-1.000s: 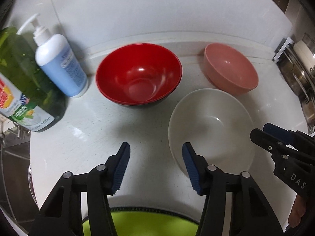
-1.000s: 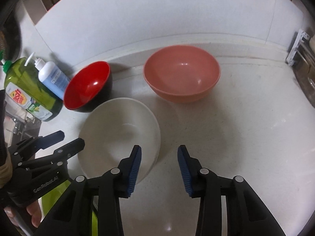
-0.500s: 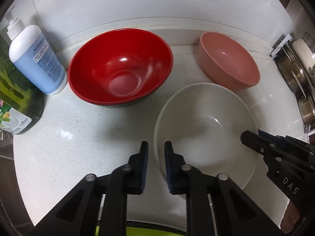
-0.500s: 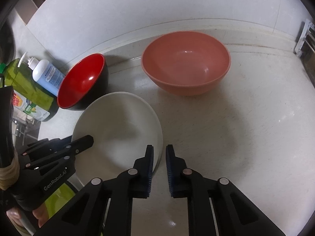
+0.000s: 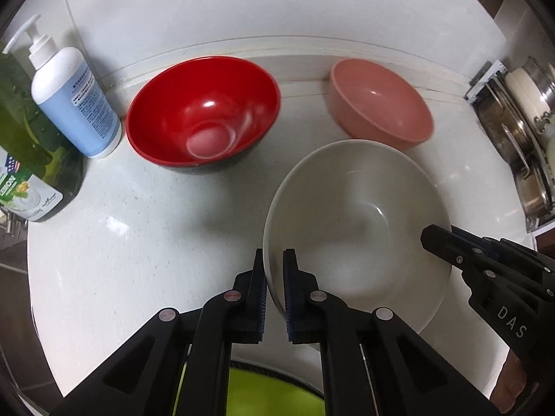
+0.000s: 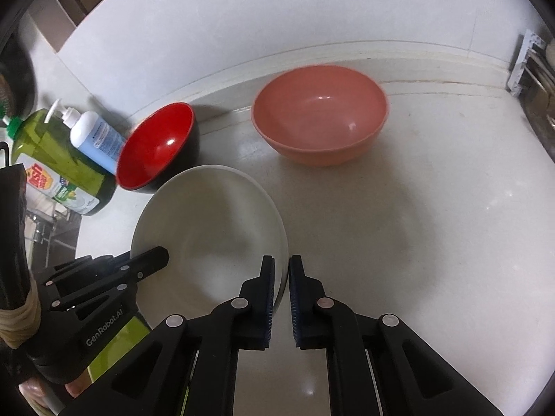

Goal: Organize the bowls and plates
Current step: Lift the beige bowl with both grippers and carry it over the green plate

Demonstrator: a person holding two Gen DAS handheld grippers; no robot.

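A white bowl sits at the front of the pale counter. My left gripper is shut on its left rim, which runs between the blue pads. My right gripper is shut on the opposite, right rim. Each wrist view shows the other gripper at the bowl's far side: the right gripper, the left gripper. Behind the white bowl, a red bowl with a black outside stands to the left. A pink bowl stands to the right near the wall.
A white-and-blue pump bottle and a green dish-soap bottle stand at the left. Steel pots with lids fill a rack at the right. Something lime green lies below the front edge.
Both grippers went from open to shut. The left slid right onto the white bowl's left rim; the right closed on its right rim. Both views drew back slightly in the last half second.
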